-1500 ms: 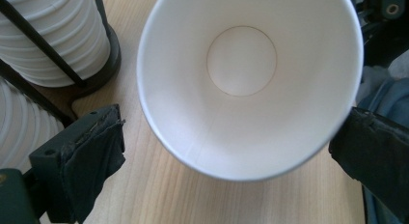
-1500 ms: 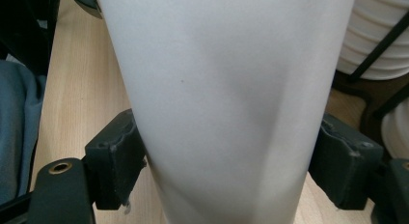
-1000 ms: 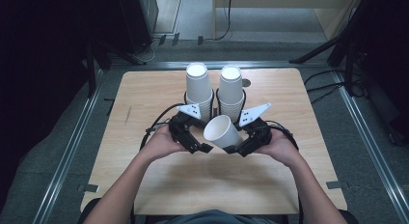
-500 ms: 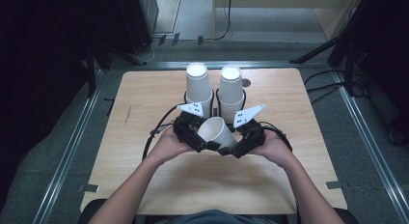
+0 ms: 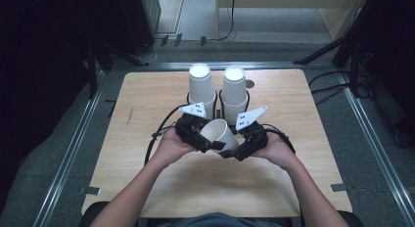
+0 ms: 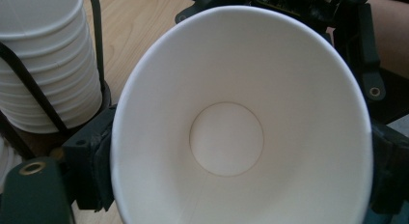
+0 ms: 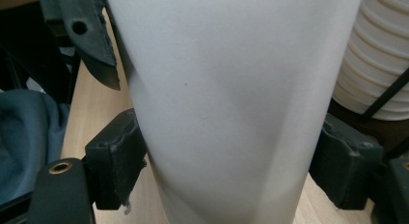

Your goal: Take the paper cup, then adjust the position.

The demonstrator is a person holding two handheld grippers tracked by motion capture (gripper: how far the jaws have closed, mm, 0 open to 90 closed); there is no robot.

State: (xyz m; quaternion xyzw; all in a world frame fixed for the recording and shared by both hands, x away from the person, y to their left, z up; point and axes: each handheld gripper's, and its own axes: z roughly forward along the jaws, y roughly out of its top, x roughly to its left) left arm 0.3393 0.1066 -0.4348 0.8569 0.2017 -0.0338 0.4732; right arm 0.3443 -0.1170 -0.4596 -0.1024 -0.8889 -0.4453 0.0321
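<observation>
Since the earlier frame, the loose cup (image 5: pixel 219 134) is being tipped mouth-first toward the left tool (image 5: pixel 201 138), which is clenched at its rim; the right tool (image 5: pixel 234 149) is clamping its wall, presumably for steadiness. Beyond, two stacks (image 5: pixel 201 87) are standing near the tabletop's (image 5: pixel 147 100) far edge.

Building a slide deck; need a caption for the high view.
Both grippers hold one paper cup on its side before two cup stacks.

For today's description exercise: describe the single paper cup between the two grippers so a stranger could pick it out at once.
Start at the wooden table, where two stacks of cups stand upside down in black wire holders at its far middle. Just in front of them, a lone white cup lies tipped on its side between the left gripper and right gripper, off the table.
</observation>
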